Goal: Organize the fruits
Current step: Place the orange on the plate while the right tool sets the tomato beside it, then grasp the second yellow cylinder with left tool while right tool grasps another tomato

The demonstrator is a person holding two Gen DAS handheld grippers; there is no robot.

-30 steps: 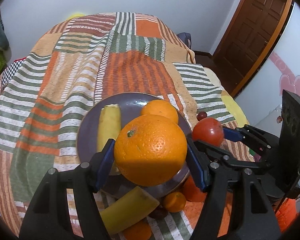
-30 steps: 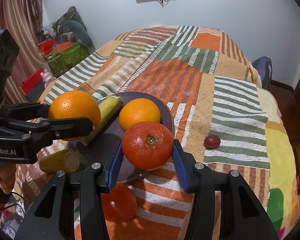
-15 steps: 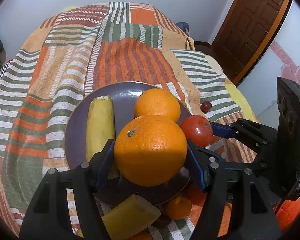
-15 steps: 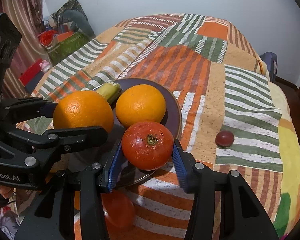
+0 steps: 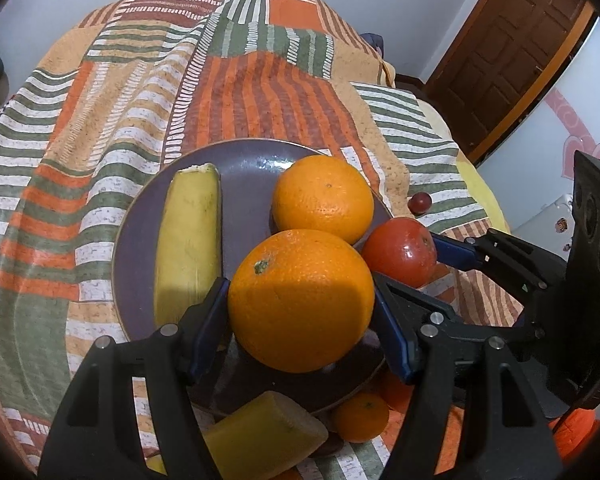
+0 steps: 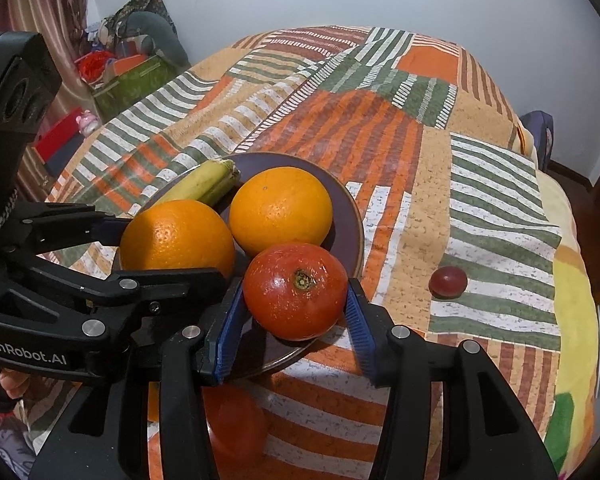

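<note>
A striped patchwork bed (image 6: 496, 184) carries a dark purple plate (image 5: 244, 160) with a banana (image 5: 188, 236) and a loose orange (image 5: 322, 198). The left gripper (image 5: 300, 312) clamps a large orange (image 5: 300, 300) above the plate's near side. The right gripper (image 6: 294, 308) pinches a red tomato (image 6: 296, 296) over the rim. A small grape (image 6: 448, 282) lies on the bed beside them.

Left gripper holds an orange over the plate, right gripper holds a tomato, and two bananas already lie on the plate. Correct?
Not quite: the plate holds one banana and one orange, as the left wrist view shows. The left gripper does hold an orange, the right gripper a tomato.
</note>
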